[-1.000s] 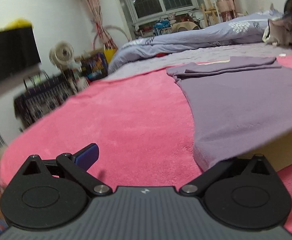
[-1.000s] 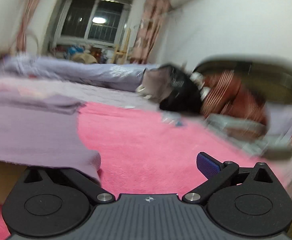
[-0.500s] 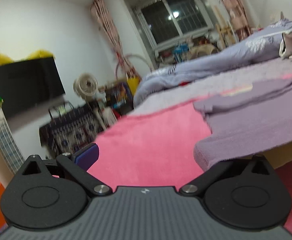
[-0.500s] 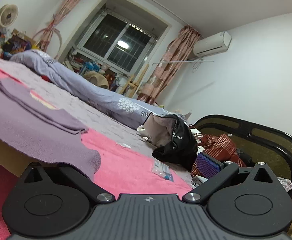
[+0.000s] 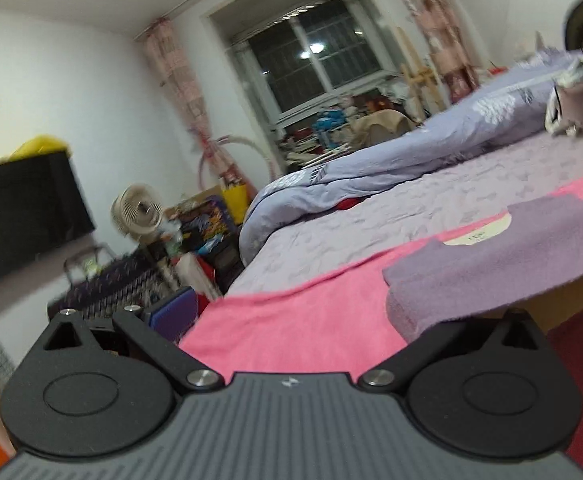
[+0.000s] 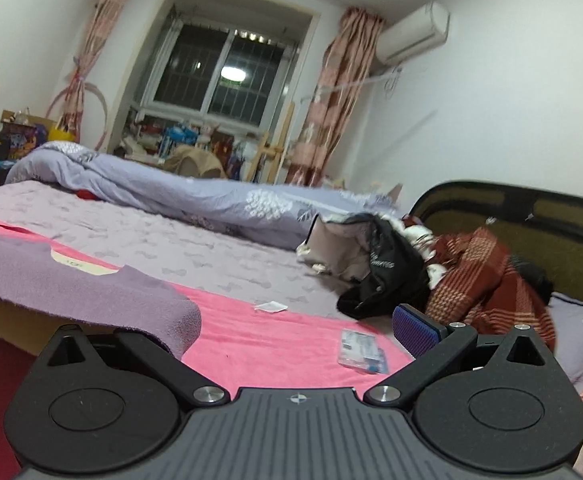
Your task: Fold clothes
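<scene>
Purple fleece garment (image 5: 511, 256) lies spread on a pink blanket (image 5: 291, 320), and one edge of it hangs over a finger of each gripper.

On the left wrist camera, the left gripper (image 5: 291, 316) has its jaws spread wide apart. Its left finger shows a blue pad (image 5: 173, 312) out in the air. Its right finger is hidden under the near corner of the garment, so whether it touches the cloth cannot be told. A tan flat surface (image 5: 563, 296) shows beneath the garment's raised edge.

On the right wrist camera, the right gripper (image 6: 293, 330) is also spread wide. Its right finger, with a blue pad (image 6: 415, 330), sits clear above the blanket (image 6: 271, 340). Its left finger is covered by the rounded corner of the garment (image 6: 91, 284). Neither gripper is pinching anything.

There is one purple garment, with one cream label (image 6: 71, 260) at its neck opening.

Further out on the blanket lie one small clear packet (image 6: 361, 352) and one white paper scrap (image 6: 270, 306), well apart from the garment. Beyond them is a lilac bedsheet (image 6: 171, 244), one rolled pale blue duvet (image 6: 211, 196), one black bag (image 6: 387, 272) and one red checked cloth (image 6: 479, 280) against a dark headboard (image 6: 551, 216).

At the back are one barred window (image 6: 227, 76), two pink curtains, one air conditioner (image 6: 411, 34) and one fan (image 5: 135, 212).
</scene>
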Tool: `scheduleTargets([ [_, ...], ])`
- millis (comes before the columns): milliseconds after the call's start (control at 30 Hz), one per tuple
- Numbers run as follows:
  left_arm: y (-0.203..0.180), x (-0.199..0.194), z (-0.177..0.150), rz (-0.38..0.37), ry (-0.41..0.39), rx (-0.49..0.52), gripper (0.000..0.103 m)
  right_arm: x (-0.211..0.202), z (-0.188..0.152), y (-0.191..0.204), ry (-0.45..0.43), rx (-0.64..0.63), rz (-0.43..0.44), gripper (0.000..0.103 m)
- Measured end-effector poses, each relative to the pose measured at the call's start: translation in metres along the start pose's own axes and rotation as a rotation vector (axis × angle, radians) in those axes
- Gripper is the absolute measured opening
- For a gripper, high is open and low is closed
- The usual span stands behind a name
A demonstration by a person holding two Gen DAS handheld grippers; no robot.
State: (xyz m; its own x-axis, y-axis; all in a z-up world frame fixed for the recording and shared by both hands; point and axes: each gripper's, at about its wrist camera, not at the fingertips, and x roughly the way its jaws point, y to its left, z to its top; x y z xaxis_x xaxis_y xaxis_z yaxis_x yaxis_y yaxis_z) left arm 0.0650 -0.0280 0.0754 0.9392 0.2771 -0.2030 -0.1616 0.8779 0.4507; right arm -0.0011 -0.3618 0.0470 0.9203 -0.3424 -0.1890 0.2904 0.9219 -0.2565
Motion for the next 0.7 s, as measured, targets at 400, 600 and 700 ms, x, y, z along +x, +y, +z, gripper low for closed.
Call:
scheduleTargets([
  [400, -0.029, 0.169, 0.064, -0.158, 0.309, 0.127, 0.103, 0.168, 0.079, 0.044, 0.300, -0.149, 0.085, 0.103],
  [600, -0.047, 0.255, 0.083, -0.189, 0.389, 0.171, 0.103, 0.269, 0.103, 0.073, 0.487, -0.149, 0.142, 0.103],
  [700, -0.067, 0.302, 0.078, -0.231, 0.474, 0.215, 0.103, 0.321, 0.099, 0.091, 0.589, -0.185, 0.153, 0.103],
])
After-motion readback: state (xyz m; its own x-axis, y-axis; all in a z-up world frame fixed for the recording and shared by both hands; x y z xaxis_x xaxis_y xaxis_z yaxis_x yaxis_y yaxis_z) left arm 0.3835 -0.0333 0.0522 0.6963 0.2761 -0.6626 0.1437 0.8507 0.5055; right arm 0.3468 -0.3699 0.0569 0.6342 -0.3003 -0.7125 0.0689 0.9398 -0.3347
